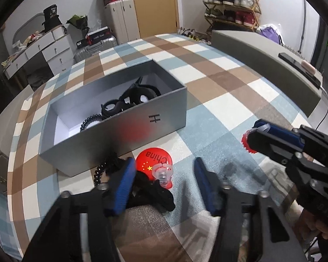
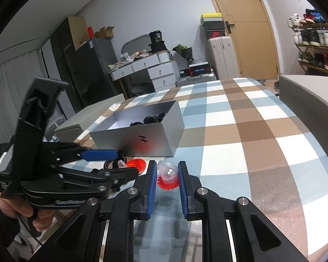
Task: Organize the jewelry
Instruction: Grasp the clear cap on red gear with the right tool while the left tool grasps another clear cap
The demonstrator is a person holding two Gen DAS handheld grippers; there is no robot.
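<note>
A grey open box (image 1: 129,131) sits on the checked bedspread and holds black hair accessories (image 1: 131,97) and a black coil tie (image 1: 90,121). In front of it lie a red "China" badge (image 1: 153,158), a clear clip (image 1: 163,173), black hair ties (image 1: 155,194) and a black coil tie (image 1: 99,171). My left gripper (image 1: 164,170) is open over this pile. My right gripper (image 2: 167,174) is shut on a clear clip with a red gear-shaped badge (image 2: 167,178), held above the bed; it shows at the right of the left wrist view (image 1: 248,140). The box also shows in the right wrist view (image 2: 142,135).
A grey bench or headboard (image 1: 262,65) runs along the bed's right side, with a dark flat device (image 1: 299,69) on it. Suitcases, a white drawer desk and a shoe rack stand behind the bed. The checked bedspread (image 2: 240,142) spreads right of the box.
</note>
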